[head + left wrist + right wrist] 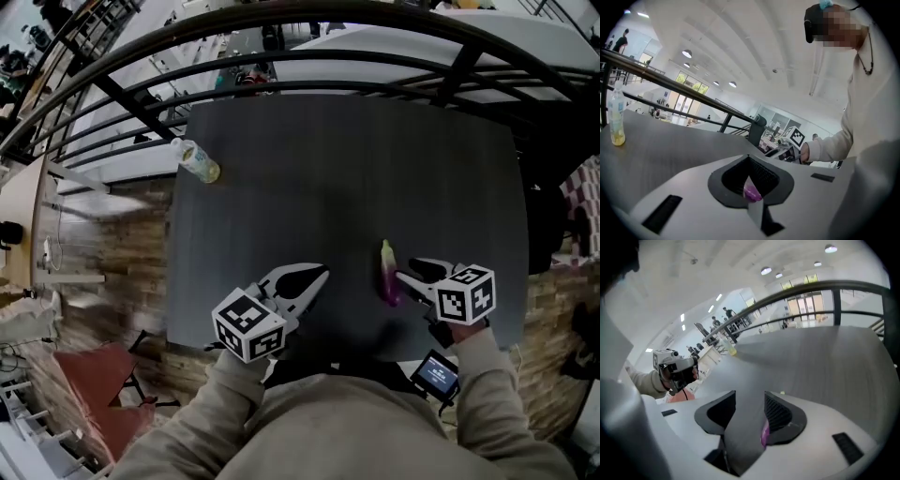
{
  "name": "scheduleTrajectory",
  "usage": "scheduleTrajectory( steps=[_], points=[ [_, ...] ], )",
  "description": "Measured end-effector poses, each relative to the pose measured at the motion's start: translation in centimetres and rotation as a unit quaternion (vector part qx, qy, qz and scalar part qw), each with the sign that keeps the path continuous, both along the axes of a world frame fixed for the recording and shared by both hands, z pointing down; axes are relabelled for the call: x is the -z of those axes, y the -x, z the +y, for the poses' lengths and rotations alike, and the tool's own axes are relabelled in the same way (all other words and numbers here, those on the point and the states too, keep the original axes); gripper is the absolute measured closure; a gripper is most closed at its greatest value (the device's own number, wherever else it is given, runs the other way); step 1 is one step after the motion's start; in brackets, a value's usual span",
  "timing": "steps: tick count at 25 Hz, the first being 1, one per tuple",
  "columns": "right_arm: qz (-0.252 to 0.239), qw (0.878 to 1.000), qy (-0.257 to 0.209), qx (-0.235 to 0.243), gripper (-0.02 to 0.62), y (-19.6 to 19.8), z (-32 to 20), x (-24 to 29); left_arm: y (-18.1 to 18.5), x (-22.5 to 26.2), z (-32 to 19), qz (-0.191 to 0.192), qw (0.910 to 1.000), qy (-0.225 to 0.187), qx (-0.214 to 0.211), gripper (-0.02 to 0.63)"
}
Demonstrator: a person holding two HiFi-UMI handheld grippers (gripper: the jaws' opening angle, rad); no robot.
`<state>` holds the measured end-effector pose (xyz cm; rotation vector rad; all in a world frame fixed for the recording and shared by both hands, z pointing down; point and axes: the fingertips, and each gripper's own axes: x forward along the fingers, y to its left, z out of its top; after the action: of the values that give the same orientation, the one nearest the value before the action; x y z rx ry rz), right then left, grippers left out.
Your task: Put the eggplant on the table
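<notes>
A purple eggplant (388, 278) with a green stem lies on the dark table (356, 169) near its front edge, stem pointing away from me. My right gripper (408, 269) hovers just to its right, jaws open and empty; in the right gripper view (750, 399) bare table shows between the pads, with a sliver of eggplant (764, 433) by the right pad. My left gripper (322, 274) is held to the eggplant's left, apart from it, with its fingertips together. In the left gripper view (749, 159) a bit of eggplant (752, 192) shows below the joined tips.
A plastic bottle (197, 159) with yellowish liquid lies at the table's far left corner. A black railing (281, 66) curves behind the table. A small device with a screen (438, 373) hangs by my right side. The floor lies far below at left.
</notes>
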<state>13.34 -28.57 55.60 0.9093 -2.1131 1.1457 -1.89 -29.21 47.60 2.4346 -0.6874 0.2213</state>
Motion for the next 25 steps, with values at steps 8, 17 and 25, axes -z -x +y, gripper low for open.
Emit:
scheduleTrajectory(
  steps=[8, 17, 25],
  points=[
    [-0.115, 0.96, -0.253, 0.037, 0.579, 3.0, -1.2, 18.8, -1.9, 12.5, 0.4, 0.009, 0.9928, -0.116, -0.029, 0.604],
    [-0.17, 0.898, -0.402, 0.064, 0.581, 4.6, -0.9, 34.7, -5.1, 25.1, -0.6, 0.073, 0.9741, -0.207, -0.055, 0.604],
    [-0.161, 0.881, -0.441, 0.053, 0.581, 2.2, 0.3, 37.5, -5.6, 27.5, 0.9, 0.079, 0.9676, -0.234, -0.051, 0.604]
  ],
)
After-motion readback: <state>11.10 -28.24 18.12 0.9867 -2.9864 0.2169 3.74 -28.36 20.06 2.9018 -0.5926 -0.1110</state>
